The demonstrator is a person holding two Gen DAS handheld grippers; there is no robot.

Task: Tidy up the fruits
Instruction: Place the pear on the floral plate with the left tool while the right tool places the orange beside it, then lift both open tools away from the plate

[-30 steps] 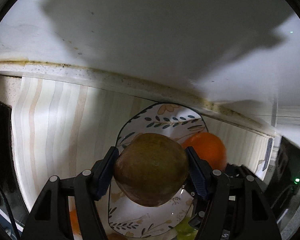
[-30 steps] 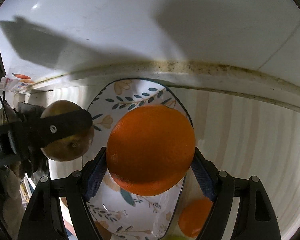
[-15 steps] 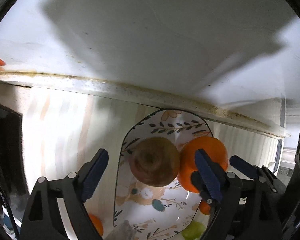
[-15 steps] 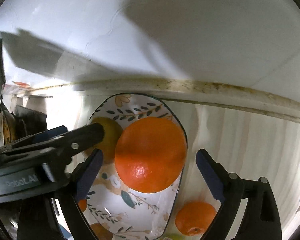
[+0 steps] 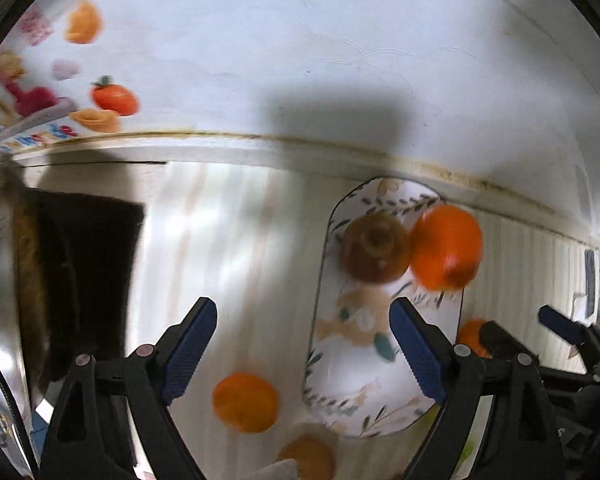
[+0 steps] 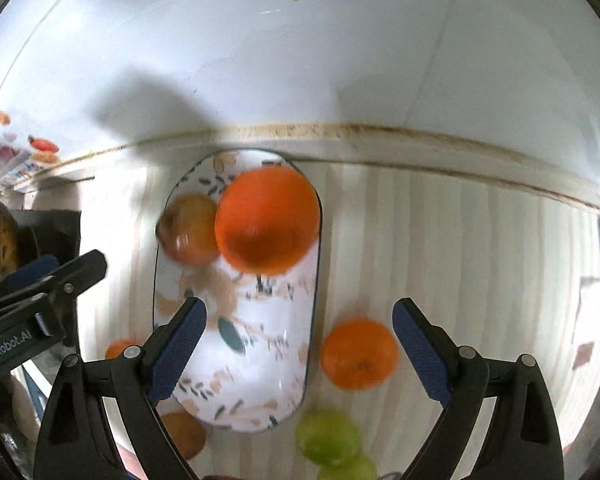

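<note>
A brownish apple and a big orange are lying touching at the plate's far end, mid-frame; smaller oranges and green fruits are sitting around its near end.

A pale striped bench runs to a white wall at its far edge. On it lies an oblong patterned plate, lengthwise toward the wall. Right of the plate sits an orange; nearer, two green fruits. Left of the plate rest a smaller orange and a brownish fruit.
</note>
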